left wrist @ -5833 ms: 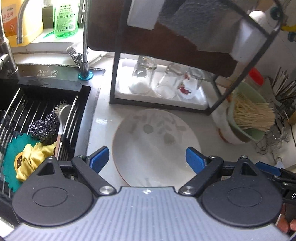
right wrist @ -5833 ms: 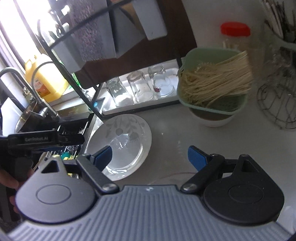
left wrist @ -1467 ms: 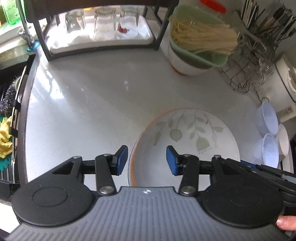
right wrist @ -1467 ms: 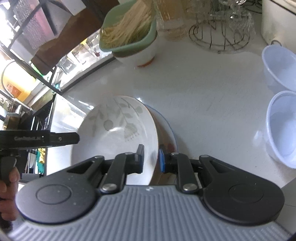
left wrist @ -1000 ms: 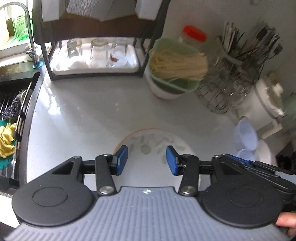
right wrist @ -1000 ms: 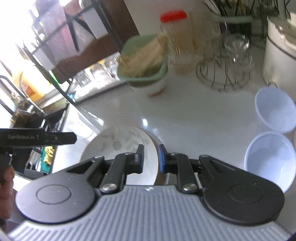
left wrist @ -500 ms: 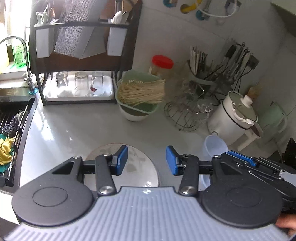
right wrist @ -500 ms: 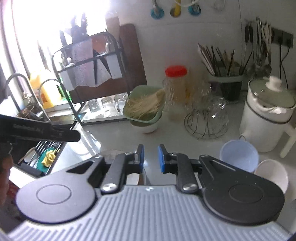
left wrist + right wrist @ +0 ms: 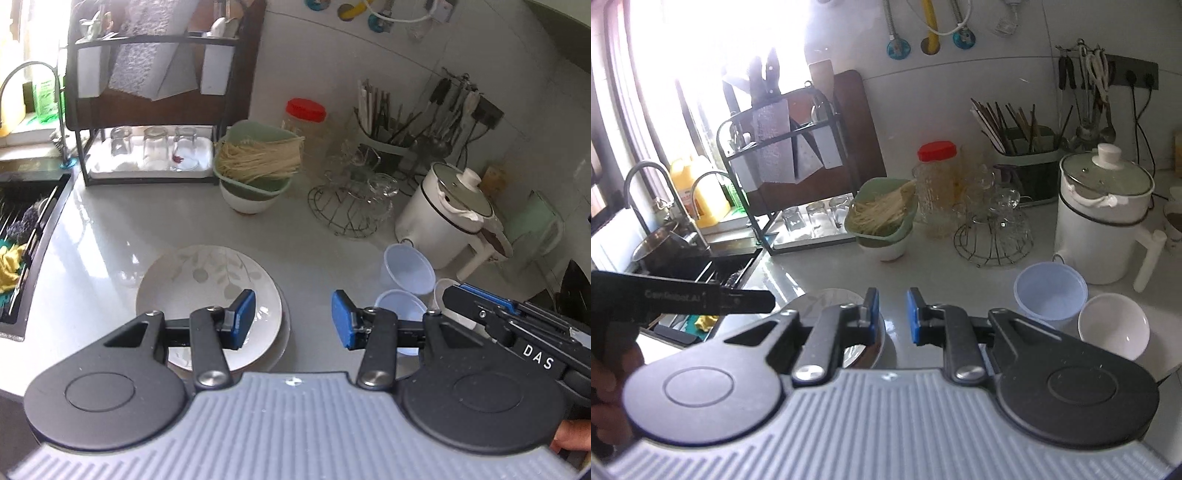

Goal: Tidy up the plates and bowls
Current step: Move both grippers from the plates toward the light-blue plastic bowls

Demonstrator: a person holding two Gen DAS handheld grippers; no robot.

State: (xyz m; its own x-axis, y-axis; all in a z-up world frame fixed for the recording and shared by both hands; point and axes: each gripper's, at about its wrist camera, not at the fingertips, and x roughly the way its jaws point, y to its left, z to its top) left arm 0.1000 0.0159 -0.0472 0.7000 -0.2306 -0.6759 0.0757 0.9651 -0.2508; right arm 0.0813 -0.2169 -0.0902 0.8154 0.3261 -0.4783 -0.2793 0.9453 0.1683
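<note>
- Leaf plate (image 9: pixel 207 280) sits stacked on another plate, left of the rice cooker (image 9: pixel 447 218).
- Left gripper (image 9: pixel 293 317): jaws half open, empty.
- Right gripper (image 9: pixel 892 314): jaws narrowly apart, empty.

1. A white electric pot (image 9: pixel 441 218) with a glass lid stood at the counter's right side.
2. A wire basket (image 9: pixel 345 212) of glassware sat to the left of it.
3. A red-lidded jar (image 9: pixel 306 122) stood behind a green strainer (image 9: pixel 258 158) holding dry noodles.
4. 3 upturned glasses (image 9: pixel 151 149) rested on the black rack's (image 9: pixel 147 107) tray.
5. A utensil holder (image 9: pixel 1025 162) stood against the wall.
</note>
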